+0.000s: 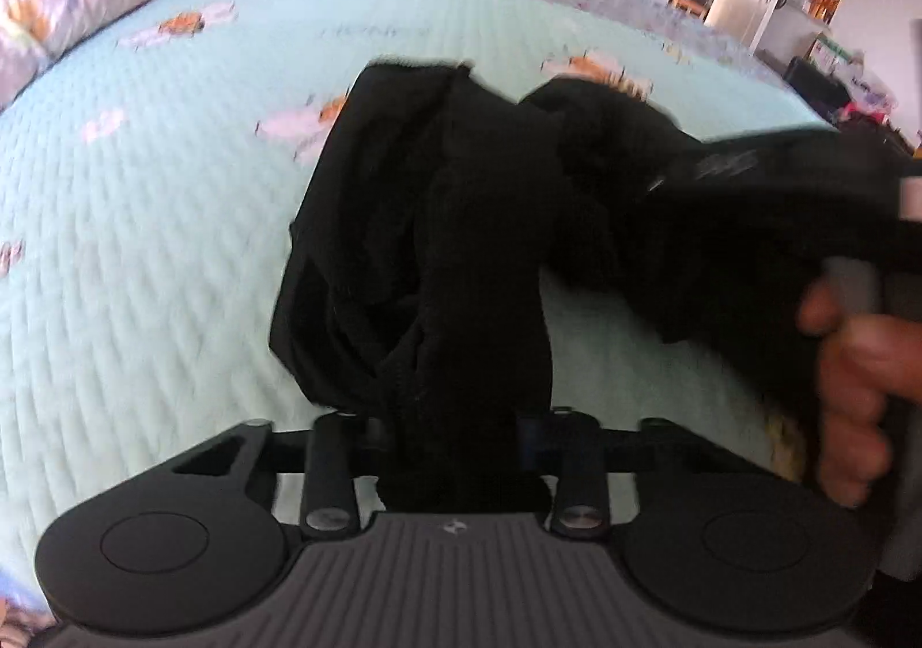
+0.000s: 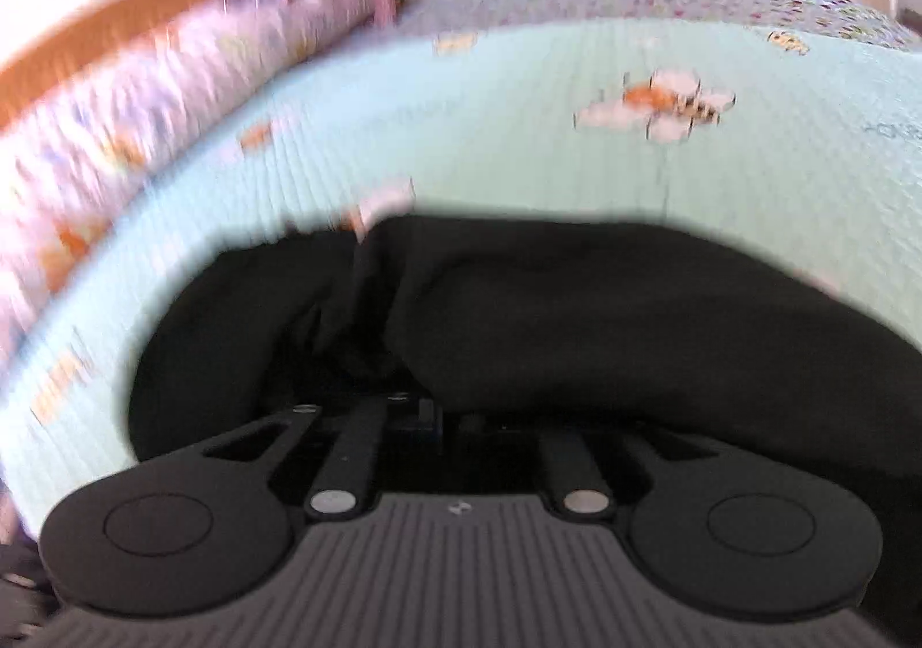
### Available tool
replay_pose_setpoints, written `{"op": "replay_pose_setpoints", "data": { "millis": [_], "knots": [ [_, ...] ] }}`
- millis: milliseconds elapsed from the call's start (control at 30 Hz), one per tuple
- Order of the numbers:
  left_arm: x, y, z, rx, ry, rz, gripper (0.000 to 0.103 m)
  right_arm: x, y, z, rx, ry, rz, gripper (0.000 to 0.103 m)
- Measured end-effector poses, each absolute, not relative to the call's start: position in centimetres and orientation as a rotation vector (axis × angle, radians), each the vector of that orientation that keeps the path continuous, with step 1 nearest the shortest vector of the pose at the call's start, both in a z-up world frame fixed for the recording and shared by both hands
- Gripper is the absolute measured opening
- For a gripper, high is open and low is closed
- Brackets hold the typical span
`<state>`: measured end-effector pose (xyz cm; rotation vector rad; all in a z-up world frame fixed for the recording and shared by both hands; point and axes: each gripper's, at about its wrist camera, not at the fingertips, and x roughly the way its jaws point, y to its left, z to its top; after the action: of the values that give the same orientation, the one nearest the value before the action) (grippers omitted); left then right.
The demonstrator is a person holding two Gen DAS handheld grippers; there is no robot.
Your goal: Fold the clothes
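The left gripper (image 1: 455, 429) was clenched on a bunch of the black garment (image 1: 438, 222), and the right gripper (image 2: 455, 417) pinched another edge of it above the bed (image 1: 173, 175). A good fold needed both hands, angled downward, to pull the cloth taut before lowering it

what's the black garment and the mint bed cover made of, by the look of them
Black garment: soft matte knit fabric, probably; faint ribbed texture and limp bunched folds show, though blur hides the weave. Mint bed cover: quilted textile, likely cotton or a blend; stitched wavy rows puff its matte surface, with printed bee motifs.
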<state>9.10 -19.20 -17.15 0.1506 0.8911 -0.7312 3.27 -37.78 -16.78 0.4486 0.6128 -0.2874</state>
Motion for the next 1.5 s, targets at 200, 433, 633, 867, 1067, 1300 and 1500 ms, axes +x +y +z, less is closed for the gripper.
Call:
{"op": "replay_pose_setpoints", "data": {
  "millis": [200, 433, 633, 867, 1067, 1300, 1500],
  "knots": [
    [10.0, -20.7, -9.7, 0.058, 0.682, -0.819, 0.028, -1.1, -39.3, -9.1, 0.472, 0.405, -0.295, 0.007],
    [8.1, -22.9, -5.8, 0.019, 0.614, -0.873, 0.028, -6.6, -40.9, -9.1, 0.521, 0.441, -0.325, 0.008],
    [5.7, -23.4, -7.3, 0.053, 0.672, -0.916, 0.028, -10.6, -39.1, -14.9, 0.545, 0.589, -0.316, 0.008],
    [5.2, -22.0, -8.9, 0.036, 0.737, -0.868, 0.03, -12.7, -35.1, -18.3, 0.532, 0.71, -0.202, 0.008],
    [5.3, -19.2, -10.7, 0.017, 0.798, -0.798, 0.036, -13.6, -35.3, -17.2, 0.603, 0.697, -0.161, 0.021],
    [5.1, -16.5, -14.1, 0.035, 0.922, -0.728, 0.047, -16.1, -38.7, -14.0, 0.674, 0.519, -0.318, 0.065],
    [3.3, -15.7, -14.7, 0.059, 0.939, -0.797, 0.056, -15.1, -39.8, -13.3, 0.71, 0.509, -0.354, 0.067]
  ]
}}
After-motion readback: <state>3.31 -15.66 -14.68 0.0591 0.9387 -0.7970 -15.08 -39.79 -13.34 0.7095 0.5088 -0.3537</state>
